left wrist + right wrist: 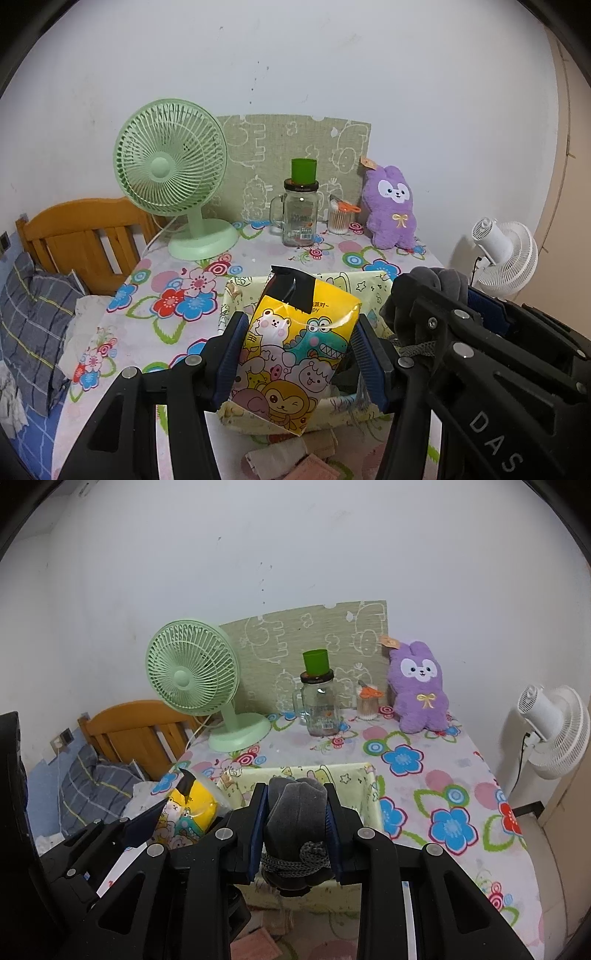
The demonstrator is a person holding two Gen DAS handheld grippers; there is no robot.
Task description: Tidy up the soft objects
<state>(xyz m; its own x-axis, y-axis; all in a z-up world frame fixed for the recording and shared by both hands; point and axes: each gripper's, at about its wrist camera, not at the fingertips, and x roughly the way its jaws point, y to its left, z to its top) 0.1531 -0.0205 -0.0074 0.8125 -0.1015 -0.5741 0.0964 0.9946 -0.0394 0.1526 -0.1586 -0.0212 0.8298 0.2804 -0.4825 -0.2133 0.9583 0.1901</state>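
The yellow cartoon tissue pack (295, 354) is gripped by the left gripper (299, 354) and the grey drawstring pouch (295, 823) by the right gripper (295, 830), both held above the fabric basket (369, 797); neither is deposited yet.

The left claw (299, 354) and its yellow pack (295, 354) hide most of the inside of the cloth basket (236, 291). In the right view, the grey bundle (295, 812) and the right claw (295, 830) cover the basket's near wall. Small folded things (295, 454) at the near edge of the surface (166, 295) are cut off by the picture's bottom. The print on the glass jar (299, 218) is too small to read. The bed (33, 314) on the left runs out of view.
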